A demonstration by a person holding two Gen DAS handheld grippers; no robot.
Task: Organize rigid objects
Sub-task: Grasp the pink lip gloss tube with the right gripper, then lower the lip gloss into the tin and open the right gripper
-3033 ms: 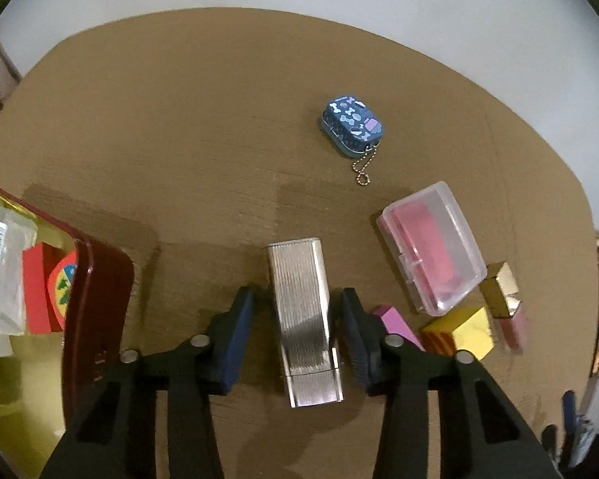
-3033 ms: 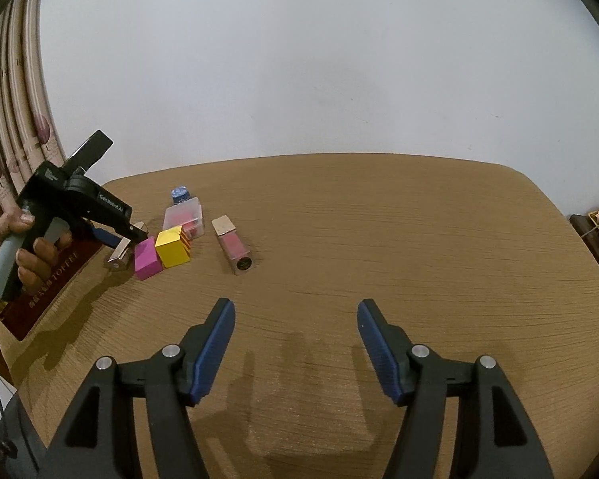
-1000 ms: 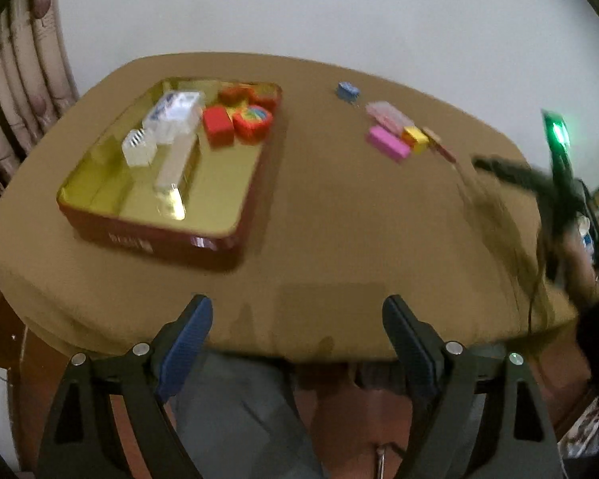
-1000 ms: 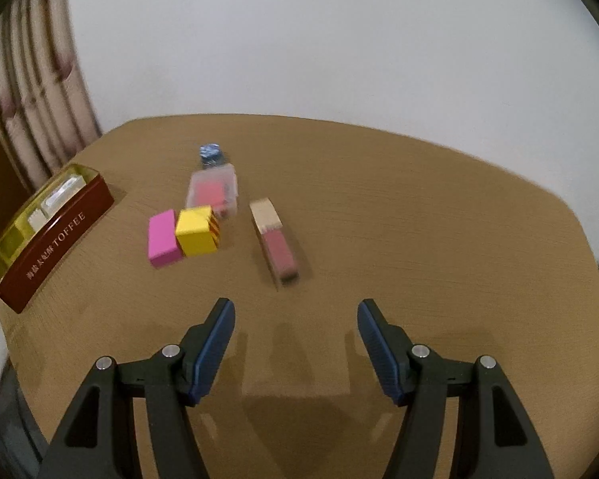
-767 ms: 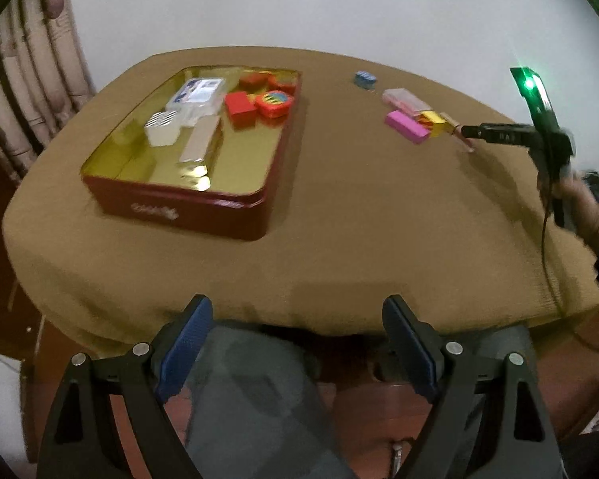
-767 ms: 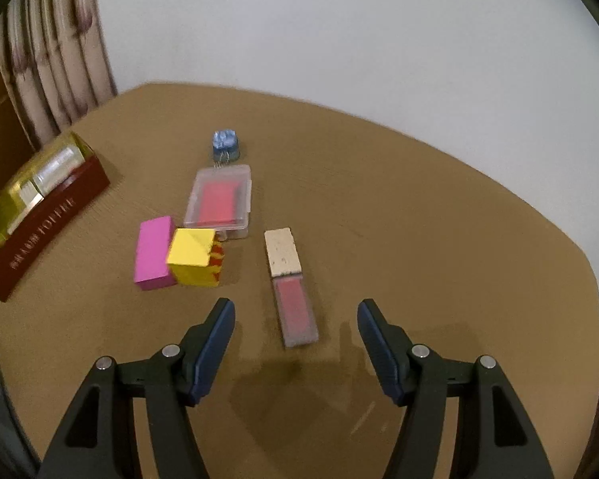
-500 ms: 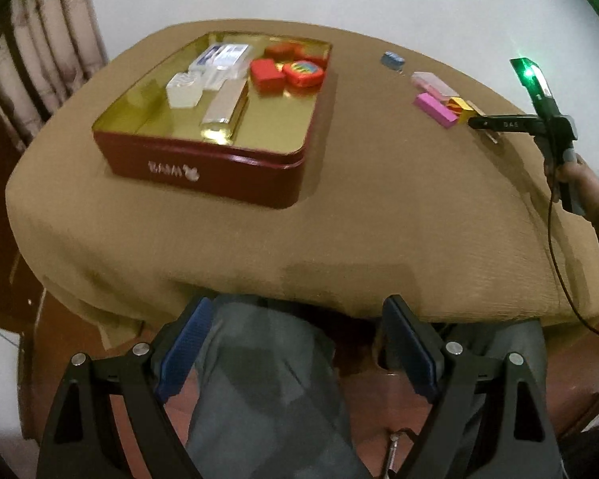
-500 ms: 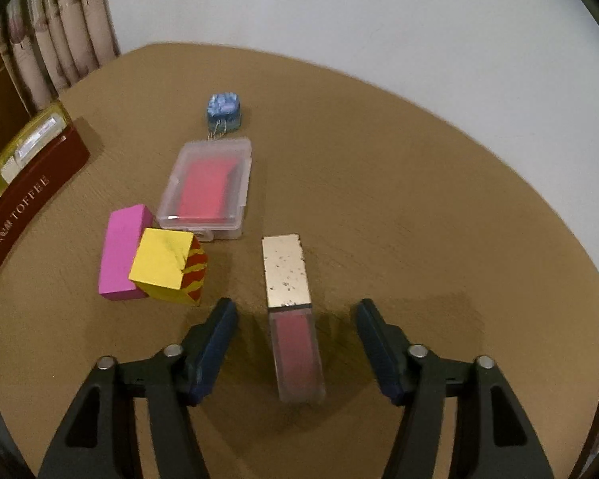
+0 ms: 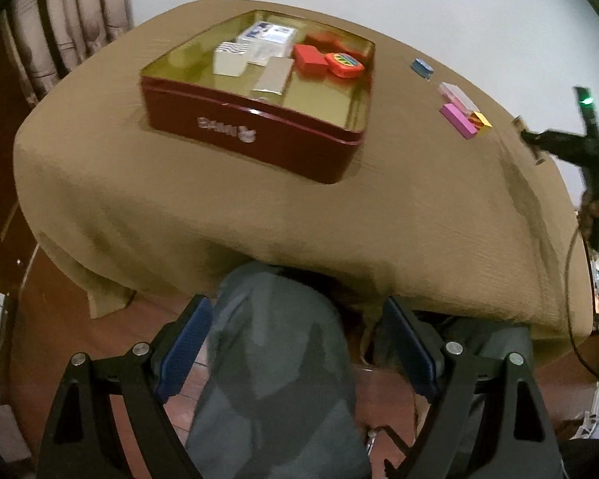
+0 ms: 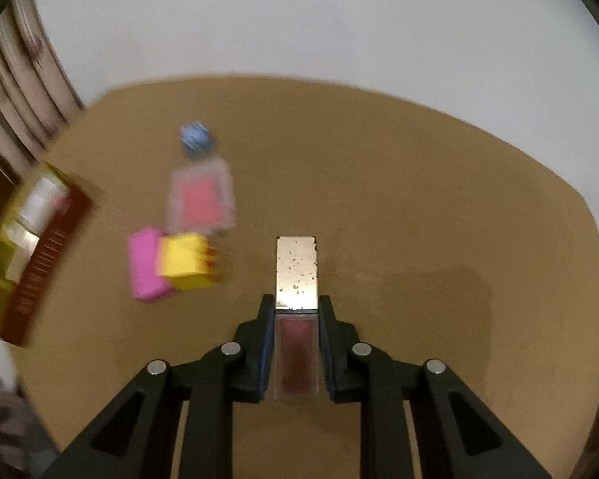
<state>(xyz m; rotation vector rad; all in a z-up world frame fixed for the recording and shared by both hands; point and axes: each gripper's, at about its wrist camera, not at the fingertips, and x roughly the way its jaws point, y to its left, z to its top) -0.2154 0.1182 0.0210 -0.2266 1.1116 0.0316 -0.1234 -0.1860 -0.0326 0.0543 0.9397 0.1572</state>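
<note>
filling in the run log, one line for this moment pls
right gripper: shut on lip gloss tube | left gripper: open, off table | red tin: partly filled | pink block, yellow block: on table

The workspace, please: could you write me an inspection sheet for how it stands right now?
Surface: table under a tan cloth.
Job's things: red tin holding several small boxes; pink block, yellow block, clear case and blue charm loose on the cloth.
Clutter: nothing seen.
Grippers: right gripper shut on the lip gloss tube; left gripper open, below the table edge.
Cables: one at the right edge.
Surroundings: white wall, curtain.
</note>
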